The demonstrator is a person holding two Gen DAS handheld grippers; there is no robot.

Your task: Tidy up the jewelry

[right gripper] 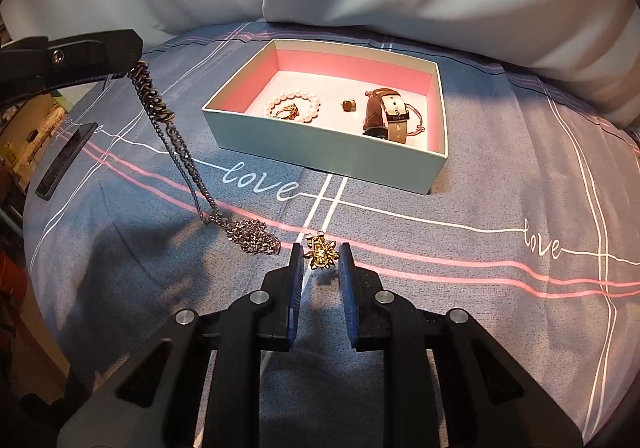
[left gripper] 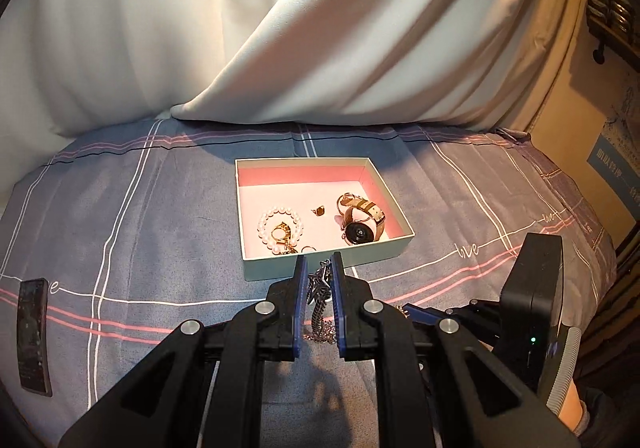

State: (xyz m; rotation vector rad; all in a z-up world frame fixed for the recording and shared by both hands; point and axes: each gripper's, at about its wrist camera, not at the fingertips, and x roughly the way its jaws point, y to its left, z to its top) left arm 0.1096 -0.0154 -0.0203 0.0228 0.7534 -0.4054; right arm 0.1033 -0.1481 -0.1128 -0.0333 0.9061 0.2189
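Note:
A pale green box with a pink inside (left gripper: 320, 268) (right gripper: 320, 146) lies on the bed. It holds a pearl bracelet (left gripper: 280, 228) (right gripper: 294, 104), gold rings (left gripper: 319, 211) (right gripper: 349, 104) and a watch (left gripper: 360, 224) (right gripper: 386, 114). My left gripper (left gripper: 319, 262) (right gripper: 132, 68) is shut on a dark chain necklace (left gripper: 319, 284) (right gripper: 176, 144), lifted, its lower end piled on the sheet (right gripper: 256, 238). My right gripper (right gripper: 320, 254) is open around a gold brooch (right gripper: 320, 252) on the sheet, its fingers (right gripper: 297, 268) apart from it.
The bed has a grey-blue sheet with pink and white lines (right gripper: 480, 208). White pillows (left gripper: 280, 28) lie behind the box. A black remote (left gripper: 34, 336) (right gripper: 66, 160) lies at the left. A wall stands at the right (left gripper: 592, 108).

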